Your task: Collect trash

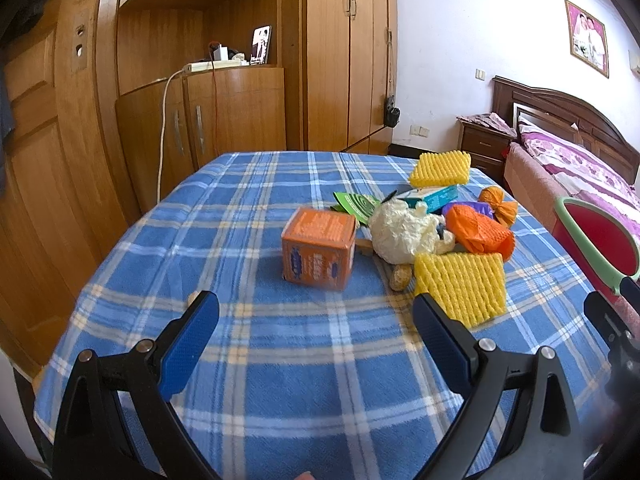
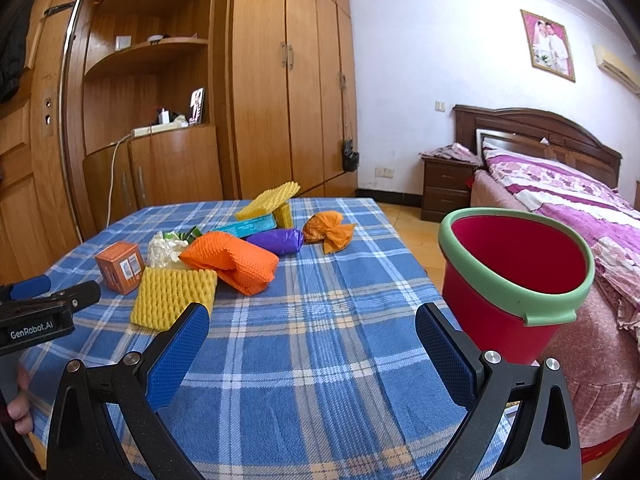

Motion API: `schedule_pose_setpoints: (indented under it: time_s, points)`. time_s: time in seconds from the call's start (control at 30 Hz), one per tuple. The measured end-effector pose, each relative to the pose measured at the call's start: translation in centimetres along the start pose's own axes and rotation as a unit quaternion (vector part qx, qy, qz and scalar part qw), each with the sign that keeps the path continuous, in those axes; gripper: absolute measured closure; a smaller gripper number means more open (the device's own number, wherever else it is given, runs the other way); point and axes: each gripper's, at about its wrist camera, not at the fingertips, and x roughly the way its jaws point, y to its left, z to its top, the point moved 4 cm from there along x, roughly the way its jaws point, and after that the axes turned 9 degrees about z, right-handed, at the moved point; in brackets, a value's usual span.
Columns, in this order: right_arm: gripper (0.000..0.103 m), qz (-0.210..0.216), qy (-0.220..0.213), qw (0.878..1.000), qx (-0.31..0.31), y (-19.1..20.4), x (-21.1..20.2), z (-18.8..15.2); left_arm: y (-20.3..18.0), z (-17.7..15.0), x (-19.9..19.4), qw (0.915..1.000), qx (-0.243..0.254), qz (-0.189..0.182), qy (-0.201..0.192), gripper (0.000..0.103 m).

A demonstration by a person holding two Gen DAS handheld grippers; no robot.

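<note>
Where both wrist views begin, nearest the lens, the left gripper and the right gripper each hang above the table with blue-padded jaws spread wide and nothing between them.

Support: a table under a blue plaid cloth.

Trash, near to far, left wrist view:
- yellow foam net sheet, flat on the cloth, just beyond the left gripper's right-hand finger;
- small brown item, just beside that sheet's left edge — too small to identify;
- orange carton, upright, near the middle of the table;
- crumpled cream plastic bag, beside the carton;
- orange foam net sleeve, lying partly over the yellow sheet's far edge;
- green printed wrapper, behind the carton;
- purple wrapper, beyond the orange sleeve;
- teal box;
- knotted orange bag, toward the table's right side;
- second yellow foam net, farthest, propped up at a tilt.

Receptacle: red bucket with green rim, at the table's right edge, empty as far as its interior shows.

Surroundings — wooden wardrobe; bed.
</note>
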Motion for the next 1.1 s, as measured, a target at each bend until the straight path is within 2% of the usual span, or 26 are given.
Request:
schedule_pose_setpoints:
  time_s: [0.17,0.4,0.5,0.6,0.67,0.73,0.87,0.93,1.0,1.03,1.07,1.1]
  points:
    - [0.001,0.011,0.025,1.0,0.007,-0.3,1.1,0.9,0.1,1.4,0.6,0.9999,0.002,-0.006,0.009,0.006]
    - [0.001,0.056,0.067,0.996,0.034,-0.1,4.0,3.0,-0.1,3.0,3.2,0.9992,0.004,-0.01,0.039,0.007]
    - [0.001,0.077,0.087,0.992,0.046,0.2,5.5,3.6,-0.2,3.3,4.2,0.9987,0.009,-0.009,0.05,0.013]
    - [0.001,0.096,0.106,0.988,0.064,0.5,7.2,4.0,-0.5,3.0,5.5,0.9963,0.007,-0.028,0.081,0.019]
    - [0.001,0.105,0.117,0.985,0.072,0.9,8.3,4.2,-0.5,2.8,6.2,0.9943,-0.001,-0.044,0.098,0.03]
    - [0.001,0.112,0.124,0.983,0.076,1.2,9.3,4.3,-0.5,2.6,6.5,0.9928,-0.006,-0.053,0.108,0.034]
    - [0.001,0.125,0.144,0.978,0.086,1.8,11.3,4.3,-0.7,2.5,6.6,0.9913,-0.007,-0.071,0.111,0.047]
    - [0.002,0.132,0.154,0.975,0.092,2.0,12.0,4.2,-0.7,2.6,6.7,0.9909,-0.006,-0.077,0.11,0.048]
    - [0.022,0.138,0.162,0.972,0.099,2.3,12.6,4.1,-0.7,2.7,6.6,0.9912,-0.005,-0.078,0.107,0.049]
    - [0.04,0.144,0.168,0.97,0.102,2.3,12.7,4.0,-0.6,2.7,6.6,0.9916,-0.004,-0.077,0.104,0.049]
    - [0.05,0.151,0.174,0.968,0.103,2.4,12.9,4.0,-0.6,2.8,6.5,0.9918,-0.004,-0.077,0.101,0.05]
    - [0.055,0.156,0.178,0.966,0.104,2.5,13.0,4.0,-0.6,3.0,6.5,0.992,-0.004,-0.077,0.099,0.05]
